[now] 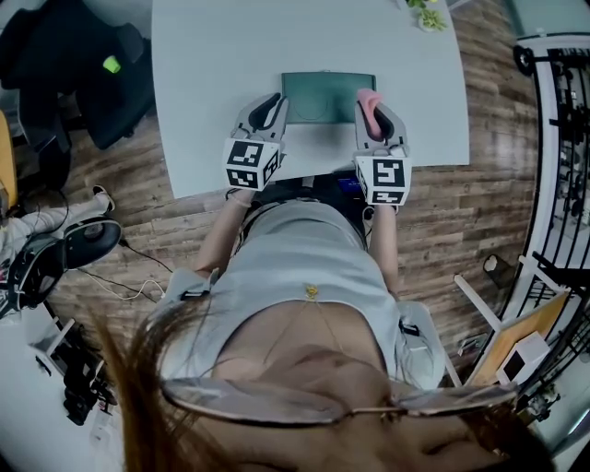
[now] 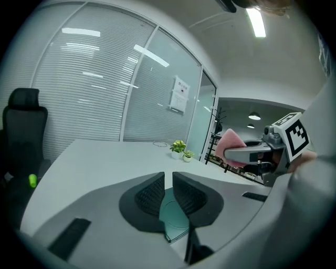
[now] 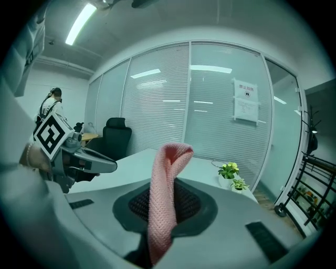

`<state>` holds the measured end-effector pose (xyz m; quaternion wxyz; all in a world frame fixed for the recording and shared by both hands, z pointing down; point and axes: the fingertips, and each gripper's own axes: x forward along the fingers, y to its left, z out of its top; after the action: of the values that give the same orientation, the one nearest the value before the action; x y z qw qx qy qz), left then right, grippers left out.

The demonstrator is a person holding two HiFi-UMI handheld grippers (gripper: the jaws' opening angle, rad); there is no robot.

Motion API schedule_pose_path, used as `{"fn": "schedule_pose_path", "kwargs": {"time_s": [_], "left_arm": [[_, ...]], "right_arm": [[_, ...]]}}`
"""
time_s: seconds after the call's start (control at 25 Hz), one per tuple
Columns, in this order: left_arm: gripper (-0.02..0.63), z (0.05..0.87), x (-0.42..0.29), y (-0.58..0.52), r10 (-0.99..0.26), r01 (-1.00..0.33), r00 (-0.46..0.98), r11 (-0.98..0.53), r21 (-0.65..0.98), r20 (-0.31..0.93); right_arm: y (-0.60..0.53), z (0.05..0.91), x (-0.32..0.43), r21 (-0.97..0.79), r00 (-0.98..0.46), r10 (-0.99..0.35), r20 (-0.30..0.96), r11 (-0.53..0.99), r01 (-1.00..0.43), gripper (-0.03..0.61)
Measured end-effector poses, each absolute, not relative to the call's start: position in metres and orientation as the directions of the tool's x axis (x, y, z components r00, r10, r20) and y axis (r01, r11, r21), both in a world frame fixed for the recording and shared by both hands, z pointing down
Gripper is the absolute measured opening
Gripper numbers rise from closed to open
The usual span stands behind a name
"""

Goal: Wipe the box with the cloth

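Straight ahead at twelve o'clock, the pale table (image 1: 203, 92) filled most of what I saw from the head view. Past its far side ran a wall of glass panels (image 2: 89, 79) with blinds drawn. A black office chair (image 1: 83, 64) stood off the table at about ten o'clock.

The teal box (image 1: 327, 97) lay on the table dead ahead of me, near the edge closest to my body. I held one claw at either side of it.

My left claw (image 1: 267, 112) sat at the box's nine o'clock, its tips just beside the left edge. In the left gripper view its jaws were pressed almost together, with only a thin slit between the pads and nothing in it. A corner of the box (image 2: 176, 215) showed below them. I could not tell whether the claw touched the box.

My right claw (image 1: 373, 115) sat at the box's three o'clock. It was pinching the pink knitted cloth (image 3: 165, 194), which stood up folded between the pads and hung out below them. From above, the cloth (image 1: 369, 101) lay over the box's right edge; whether it touched the box I could not tell.

Two small potted plants (image 1: 426, 14) stood at one o'clock, on the table's far corner.
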<state>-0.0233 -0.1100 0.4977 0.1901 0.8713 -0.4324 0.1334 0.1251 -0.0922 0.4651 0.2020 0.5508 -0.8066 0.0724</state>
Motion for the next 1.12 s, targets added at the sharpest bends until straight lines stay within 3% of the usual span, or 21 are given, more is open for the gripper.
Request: {"fn": "schedule_pose_path", "kwargs": {"time_s": [0.32, 1.12], "left_arm": [[0.089, 0.548, -0.026, -0.118, -0.677, -0.832, 0.544, -0.509, 0.219, 0.495], [0.114, 0.630, -0.023, -0.112, -0.573, -0.868, 0.483, -0.411, 0.277, 0.662]], "right_arm": [[-0.099, 0.492, 0.146, 0.102, -0.268, -0.846, 0.460, 0.351, -0.931, 0.054], [-0.132, 0.570, 0.185, 0.064, -0.191, -0.741, 0.644, 0.300, -0.952, 0.054]]}}
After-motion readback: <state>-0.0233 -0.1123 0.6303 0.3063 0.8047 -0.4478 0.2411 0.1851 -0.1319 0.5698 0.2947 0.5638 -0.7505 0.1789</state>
